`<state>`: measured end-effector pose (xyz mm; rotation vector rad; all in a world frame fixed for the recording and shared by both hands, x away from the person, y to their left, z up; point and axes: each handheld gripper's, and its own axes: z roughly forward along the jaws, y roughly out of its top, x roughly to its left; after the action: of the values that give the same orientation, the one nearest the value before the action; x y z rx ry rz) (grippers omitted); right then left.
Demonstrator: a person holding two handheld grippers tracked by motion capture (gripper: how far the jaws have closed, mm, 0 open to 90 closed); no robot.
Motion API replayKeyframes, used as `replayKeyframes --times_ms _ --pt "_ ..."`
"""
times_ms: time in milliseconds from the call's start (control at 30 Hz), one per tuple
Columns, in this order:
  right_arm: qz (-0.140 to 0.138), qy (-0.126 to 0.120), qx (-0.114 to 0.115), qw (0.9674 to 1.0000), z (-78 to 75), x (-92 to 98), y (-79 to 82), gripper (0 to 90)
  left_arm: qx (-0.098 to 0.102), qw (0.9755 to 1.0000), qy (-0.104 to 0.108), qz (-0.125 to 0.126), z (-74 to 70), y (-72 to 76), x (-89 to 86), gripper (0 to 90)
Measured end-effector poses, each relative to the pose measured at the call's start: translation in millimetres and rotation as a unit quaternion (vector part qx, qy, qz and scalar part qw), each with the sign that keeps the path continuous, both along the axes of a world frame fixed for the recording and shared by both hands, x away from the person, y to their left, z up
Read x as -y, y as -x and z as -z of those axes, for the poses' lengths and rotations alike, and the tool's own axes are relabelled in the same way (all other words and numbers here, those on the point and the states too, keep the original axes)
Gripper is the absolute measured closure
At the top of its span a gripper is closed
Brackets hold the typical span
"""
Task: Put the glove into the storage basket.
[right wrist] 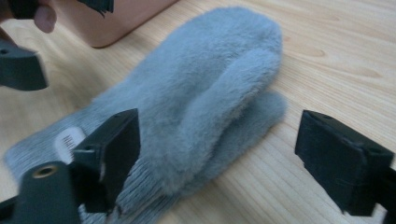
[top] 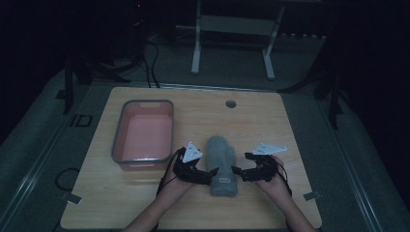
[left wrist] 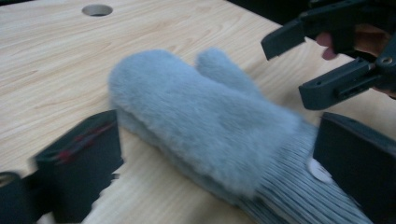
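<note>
A grey furry mitten point(top: 222, 164) lay flat on the wooden table point(top: 270, 125), its ribbed cuff towards the person and its rounded tip pointing away. The left gripper point(top: 200, 175) and the right gripper point(top: 241, 173) came at the cuff from opposite sides, probably so that each could take one edge of it. In the left gripper view the jaws stood apart around the mitten's cuff end, closing on nothing. In the right gripper view the jaws were also apart, with the thumb and the cuff between them. The high view was dim, so whether a jaw already touched the wool was hard to tell. A pink tub point(top: 143, 133) stood just left of the mitten, near the left hand. To the right and beyond the mitten the table was bare, which left open room for moving.
</note>
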<state>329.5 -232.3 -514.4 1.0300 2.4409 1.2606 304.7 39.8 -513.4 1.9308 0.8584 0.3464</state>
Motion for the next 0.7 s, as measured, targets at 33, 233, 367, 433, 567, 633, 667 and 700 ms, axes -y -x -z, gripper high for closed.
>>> replayKeyframes --times_ms 33,233,367,433,567,633,667,700 --pt "0.004 -0.002 -0.002 1.0 0.8 -0.9 -1.3 24.0 -0.007 1.0 -0.001 -0.003 0.2 -3.9 2.2 7.9" --pt "0.017 -0.022 -0.025 0.9993 9.2 -8.4 -8.6 40.6 -0.043 0.9988 -0.022 -0.01 5.0 -18.6 10.2 16.7" --pt "0.018 -0.006 -0.059 0.9981 20.7 -11.9 -13.1 40.2 -0.064 0.996 -0.047 -0.041 14.3 -28.5 11.8 21.1" --pt "0.014 -0.002 -0.062 0.998 25.4 -11.2 -14.9 37.2 -0.082 0.9938 -0.063 -0.041 20.4 -32.5 14.2 18.6" --pt "0.005 0.008 -0.079 0.9968 31.7 -11.1 -19.1 33.1 -0.106 0.9924 -0.057 -0.028 26.6 -38.0 15.6 18.5" --pt "-0.003 0.008 -0.092 0.9957 33.8 -11.0 -21.9 33.2 -0.115 0.9914 -0.059 -0.02 29.0 -41.2 17.1 18.5" --pt "-0.005 0.009 -0.096 0.9953 34.5 -11.1 -23.1 33.3 -0.119 0.991 -0.059 -0.016 30.2 -42.6 18.3 18.9" --pt "-0.007 0.011 -0.105 0.9944 35.5 -11.3 -24.6 33.3 -0.126 0.99 -0.062 -0.016 31.4 -44.3 19.4 19.2"
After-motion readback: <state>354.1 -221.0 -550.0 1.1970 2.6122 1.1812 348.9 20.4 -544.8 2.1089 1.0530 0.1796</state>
